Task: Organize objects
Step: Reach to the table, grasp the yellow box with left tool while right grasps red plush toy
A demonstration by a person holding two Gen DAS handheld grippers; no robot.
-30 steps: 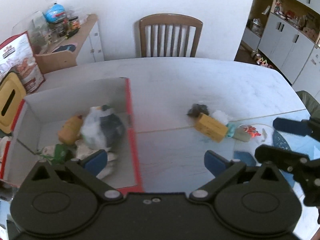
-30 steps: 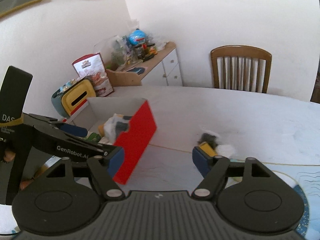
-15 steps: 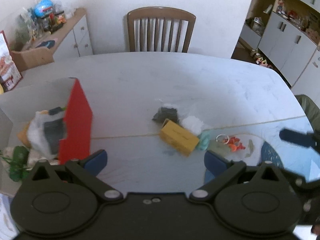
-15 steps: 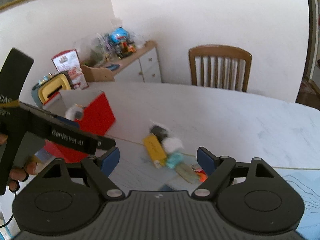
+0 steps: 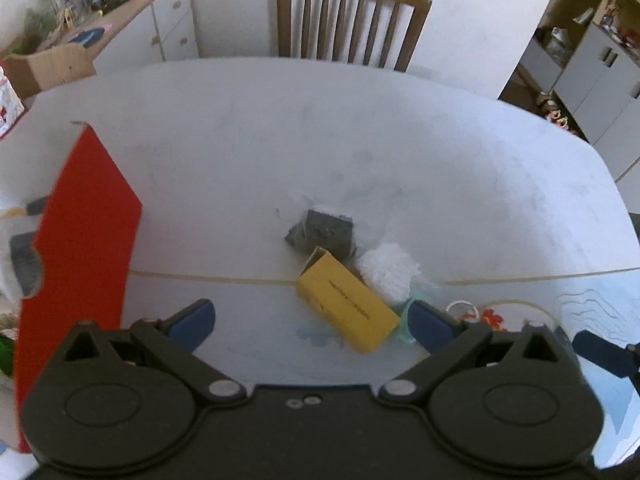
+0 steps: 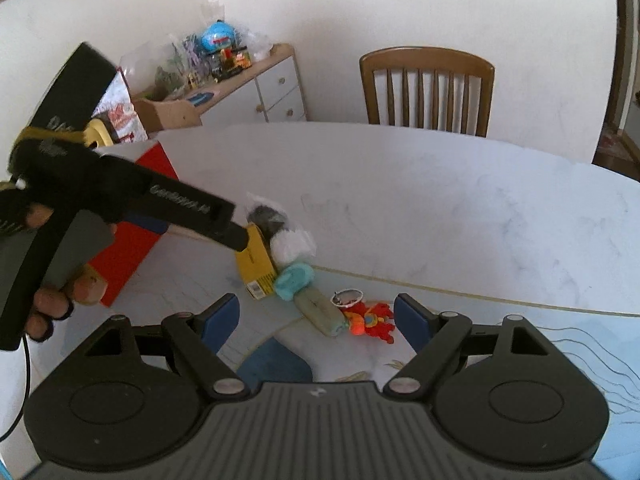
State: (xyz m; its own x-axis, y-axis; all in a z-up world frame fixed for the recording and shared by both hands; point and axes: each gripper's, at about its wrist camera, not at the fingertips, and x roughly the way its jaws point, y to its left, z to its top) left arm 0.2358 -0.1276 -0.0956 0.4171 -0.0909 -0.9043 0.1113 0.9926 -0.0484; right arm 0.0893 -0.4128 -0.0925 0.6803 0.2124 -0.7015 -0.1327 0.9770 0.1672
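The left gripper (image 5: 310,318) hangs above the table with its blue-padded jaws spread wide and nothing between them. Seen from the right wrist camera, white lettering runs along its black arm, too blurred to read surely. The right gripper (image 6: 316,320) is likewise wide apart and empty, poised over the near end of the cluster.

Between and just past the left gripper's pads lies the yellow box (image 5: 346,300), a long carton lying flat and slantwise, with a line of small dark print along its top face that cannot be read; its near end shows a barcode-like patch in the right wrist view. Touching its far end is a dark grey bundle (image 5: 322,234) in clear wrapping, and beside that a white fluffy wad (image 5: 388,270). A teal soft piece (image 6: 294,280) rests against the box's near end, followed by a pale green oblong (image 6: 320,312), a small round white cup (image 6: 347,297), and a red and orange toy (image 6: 370,322).

All sit near the middle of the white table (image 5: 360,140). To the left, well apart from the cluster, stands a red-sided box (image 5: 80,232) with things inside. A wooden chair (image 5: 352,24) stands at the far edge.
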